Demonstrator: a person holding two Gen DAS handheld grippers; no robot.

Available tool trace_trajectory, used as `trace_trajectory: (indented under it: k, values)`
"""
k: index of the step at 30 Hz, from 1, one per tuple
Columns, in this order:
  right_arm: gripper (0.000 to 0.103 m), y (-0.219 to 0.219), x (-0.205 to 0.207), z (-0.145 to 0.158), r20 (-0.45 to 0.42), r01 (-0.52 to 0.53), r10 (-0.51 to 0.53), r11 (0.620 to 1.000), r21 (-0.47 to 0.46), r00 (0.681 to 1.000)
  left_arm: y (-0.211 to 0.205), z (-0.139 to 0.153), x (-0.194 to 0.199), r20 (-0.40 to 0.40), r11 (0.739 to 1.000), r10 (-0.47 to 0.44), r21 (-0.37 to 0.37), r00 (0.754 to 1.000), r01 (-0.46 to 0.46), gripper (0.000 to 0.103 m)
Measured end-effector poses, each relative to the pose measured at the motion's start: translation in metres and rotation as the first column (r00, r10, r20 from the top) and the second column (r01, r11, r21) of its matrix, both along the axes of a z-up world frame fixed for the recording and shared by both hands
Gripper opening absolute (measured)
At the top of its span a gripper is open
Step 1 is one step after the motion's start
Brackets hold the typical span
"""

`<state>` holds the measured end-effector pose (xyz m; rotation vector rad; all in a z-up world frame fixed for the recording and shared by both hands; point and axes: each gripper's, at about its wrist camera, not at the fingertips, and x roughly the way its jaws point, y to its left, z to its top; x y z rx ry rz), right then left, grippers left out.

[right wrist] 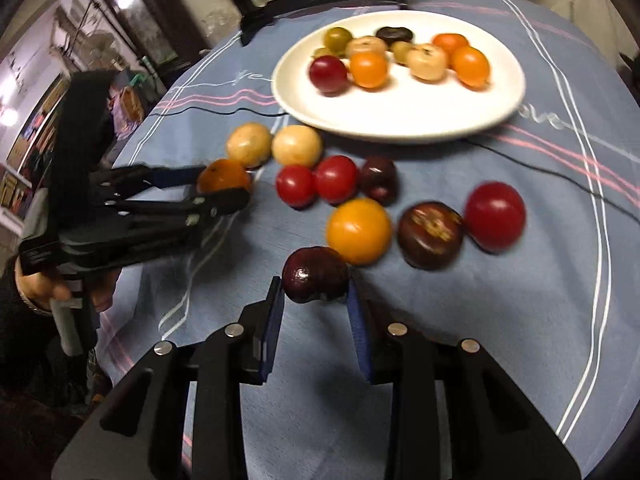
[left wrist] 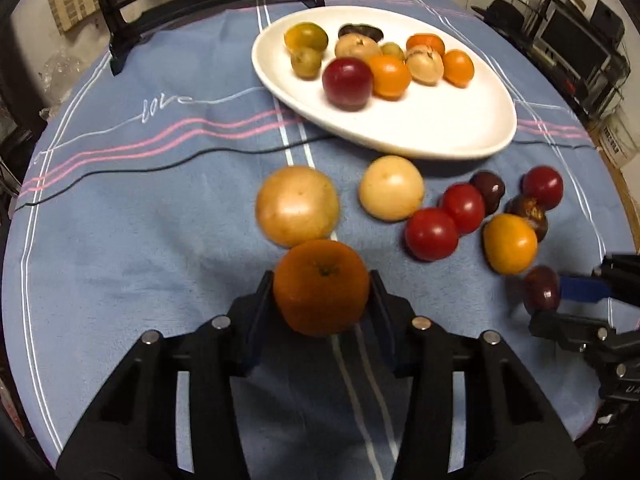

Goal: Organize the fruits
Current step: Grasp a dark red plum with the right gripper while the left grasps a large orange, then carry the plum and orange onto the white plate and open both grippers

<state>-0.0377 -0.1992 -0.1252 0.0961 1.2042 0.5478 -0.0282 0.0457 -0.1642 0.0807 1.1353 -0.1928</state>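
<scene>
My left gripper (left wrist: 322,286) is shut on an orange fruit (left wrist: 321,286), held just above the blue cloth; it also shows in the right wrist view (right wrist: 224,178). My right gripper (right wrist: 314,292) is shut on a dark purple plum (right wrist: 315,274), also seen in the left wrist view (left wrist: 541,289). A white oval plate (left wrist: 420,124) beyond holds several fruits. Loose on the cloth lie two pale yellow fruits (left wrist: 298,206), three red fruits (left wrist: 431,233), an orange fruit (left wrist: 510,249) and two dark ones (left wrist: 528,210).
The round table has a blue striped cloth (left wrist: 160,200). A black chair back (left wrist: 168,4) stands at the far edge. A thin black cable (left wrist: 160,166) runs across the cloth before the plate. Shelves and boxes (left wrist: 580,40) stand at the right.
</scene>
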Motion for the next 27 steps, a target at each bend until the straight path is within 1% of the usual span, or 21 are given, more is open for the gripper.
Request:
trace_trajectory:
  k: [2, 3, 7, 11, 13, 15, 19, 22, 24, 27]
  values:
    - [0.032, -0.003, -0.004, 0.000, 0.002, 0.005, -0.005, 1.000, 0.002, 1.000, -0.003, 0.003, -0.004, 0.012, 0.999, -0.021, 0.033, 1.000, 0.020, 0.045]
    - [0.032, -0.004, -0.006, 0.000, 0.003, 0.004, -0.004, 1.000, 0.005, 1.000, -0.004, 0.005, -0.006, 0.019, 0.999, -0.027, 0.036, 0.999, 0.026, 0.045]
    - [0.032, 0.001, -0.008, -0.001, 0.000, -0.006, 0.006, 1.000, 0.008, 1.000, 0.000, 0.023, -0.022, 0.046, 1.000, -0.031, 0.000, 0.998, 0.031, 0.045]
    - [0.032, 0.004, -0.005, 0.001, 0.007, -0.016, 0.016, 1.000, 0.011, 1.000, 0.000, 0.042, -0.025, 0.074, 0.999, -0.027, -0.022, 0.997, 0.028, 0.045]
    - [0.032, 0.003, 0.001, 0.011, 0.032, -0.016, 0.015, 1.000, 0.015, 0.999, -0.003, 0.055, -0.020, 0.096, 0.999, -0.028, -0.036, 0.995, 0.032, 0.045]
    - [0.032, -0.001, 0.012, 0.028, 0.078, -0.009, 0.007, 1.000, 0.023, 0.997, -0.008, 0.072, -0.008, 0.129, 0.998, -0.031, -0.051, 0.991, 0.038, 0.045]
    - [0.032, -0.009, 0.042, 0.066, 0.177, 0.015, -0.024, 0.999, 0.049, 0.984, -0.026, 0.100, 0.019, 0.186, 0.999, -0.044, -0.016, 0.982, 0.048, 0.045]
    - [0.032, -0.013, 0.066, 0.090, 0.240, 0.039, -0.054, 0.997, 0.065, 0.969, -0.040, 0.120, 0.045, 0.224, 1.000, -0.023, -0.011, 0.974, 0.026, 0.045]
    - [0.032, -0.015, 0.079, 0.102, 0.272, 0.053, -0.072, 0.996, 0.075, 0.960, -0.047, 0.126, 0.058, 0.233, 1.000, -0.003, -0.002, 0.973, 0.004, 0.045]
    - [0.032, -0.018, 0.095, 0.112, 0.295, 0.068, -0.091, 0.994, 0.088, 0.951, -0.056, 0.132, 0.070, 0.234, 1.000, 0.017, -0.009, 0.972, -0.016, 0.045]
